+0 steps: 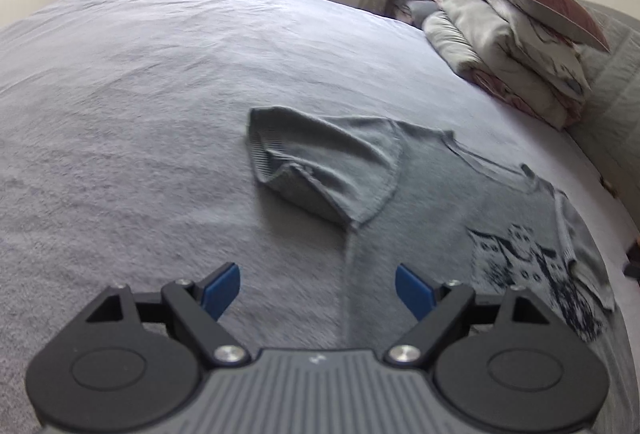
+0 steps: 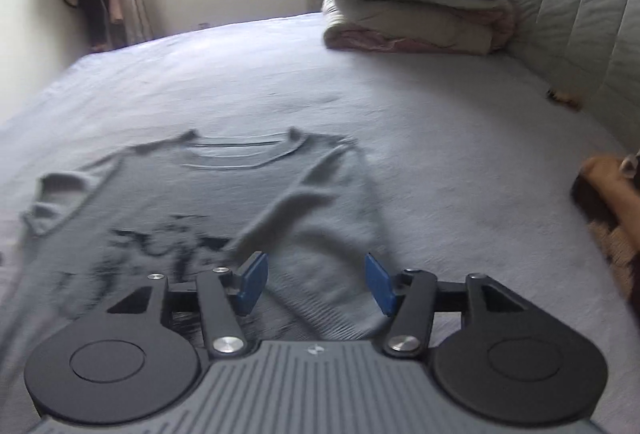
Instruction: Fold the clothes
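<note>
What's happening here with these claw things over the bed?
A person holds a two-finger gripper in each hand to fold a gray T-shirt spread on the bed. Both the left gripper and the right gripper are open and grip nothing. The shirt lies flat, print side up, not yet folded; one sleeve sits a bit bunched. Folded bedding is stacked by the headboard.

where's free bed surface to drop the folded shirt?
Free: the wide stretch of bed sheet between the grey t-shirt and the window wall; also the strip between the shirt and the padded headboard. Crowded: the corner holding the stacked bedding, and the right edge by the brown item.
</note>
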Demonstrator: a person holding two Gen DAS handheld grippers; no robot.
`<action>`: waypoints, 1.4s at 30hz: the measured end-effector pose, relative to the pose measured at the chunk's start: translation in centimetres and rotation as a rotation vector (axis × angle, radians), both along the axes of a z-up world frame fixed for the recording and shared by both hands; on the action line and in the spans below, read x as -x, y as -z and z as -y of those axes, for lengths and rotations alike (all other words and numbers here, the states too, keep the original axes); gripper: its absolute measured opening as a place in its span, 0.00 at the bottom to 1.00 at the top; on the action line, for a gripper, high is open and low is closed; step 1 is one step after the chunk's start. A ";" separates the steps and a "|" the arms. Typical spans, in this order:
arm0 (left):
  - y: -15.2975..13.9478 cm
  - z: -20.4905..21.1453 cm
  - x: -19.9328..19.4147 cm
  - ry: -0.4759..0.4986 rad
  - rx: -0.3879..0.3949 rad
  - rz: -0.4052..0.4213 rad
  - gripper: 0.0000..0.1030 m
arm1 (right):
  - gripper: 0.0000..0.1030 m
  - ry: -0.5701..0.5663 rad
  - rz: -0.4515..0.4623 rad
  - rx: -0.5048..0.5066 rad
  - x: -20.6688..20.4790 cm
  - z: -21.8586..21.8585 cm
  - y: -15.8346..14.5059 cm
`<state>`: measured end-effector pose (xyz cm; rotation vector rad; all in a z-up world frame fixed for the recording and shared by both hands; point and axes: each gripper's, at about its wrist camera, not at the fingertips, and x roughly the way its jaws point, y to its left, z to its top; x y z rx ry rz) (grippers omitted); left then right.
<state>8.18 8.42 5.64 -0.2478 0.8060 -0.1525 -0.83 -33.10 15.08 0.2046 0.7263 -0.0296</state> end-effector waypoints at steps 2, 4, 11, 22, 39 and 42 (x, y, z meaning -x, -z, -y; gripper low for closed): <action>0.6 -1.1 -1.1 -0.028 0.061 -0.038 0.84 | 0.60 0.029 -0.036 -0.149 1.0 -0.2 0.2; 1.1 -2.5 -2.4 -0.085 0.140 -0.058 0.84 | 0.60 0.005 -0.054 -0.232 1.8 -1.3 0.8; 2.0 -2.1 -7.2 -0.216 0.310 -0.103 0.85 | 0.61 -0.084 -0.087 -0.173 1.7 -5.3 2.1; 3.1 1.2 -10.5 -0.274 0.324 -0.110 0.37 | 0.61 -0.094 -0.047 -0.166 1.7 -4.8 1.0; 4.9 -2.8 -7.9 -0.323 0.498 -0.085 0.14 | 0.62 -0.075 -0.011 -0.181 1.8 -4.0 0.2; 4.5 -4.0 -8.6 -0.372 0.516 -0.060 0.28 | 0.63 -0.083 -0.012 -0.170 1.7 -4.1 0.2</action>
